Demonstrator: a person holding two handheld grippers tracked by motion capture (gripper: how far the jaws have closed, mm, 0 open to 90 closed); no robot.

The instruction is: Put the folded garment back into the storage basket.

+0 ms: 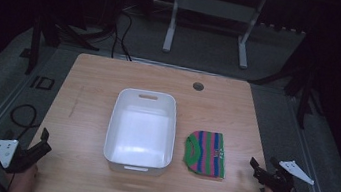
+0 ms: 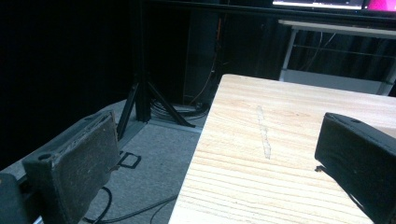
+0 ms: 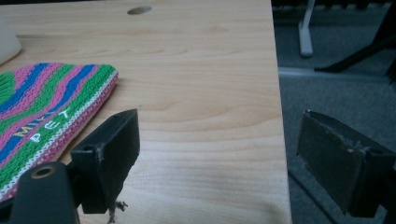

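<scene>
The striped knitted hat (image 1: pixel 205 153) of pink, green and blue wool lies flat just right of the white plastic tub (image 1: pixel 141 128). The right gripper (image 1: pixel 260 171), spread wide and empty, should be slid left to the hat's near edge (a low pinch works best). The left gripper (image 1: pixel 43 143) is spread too.

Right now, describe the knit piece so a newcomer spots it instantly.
On the wooden table, look just right of the white plastic bin. The striped knit garment lies flat there, near the right gripper. It is the only soft, multicoloured item: green, pink and blue stripes.
</scene>
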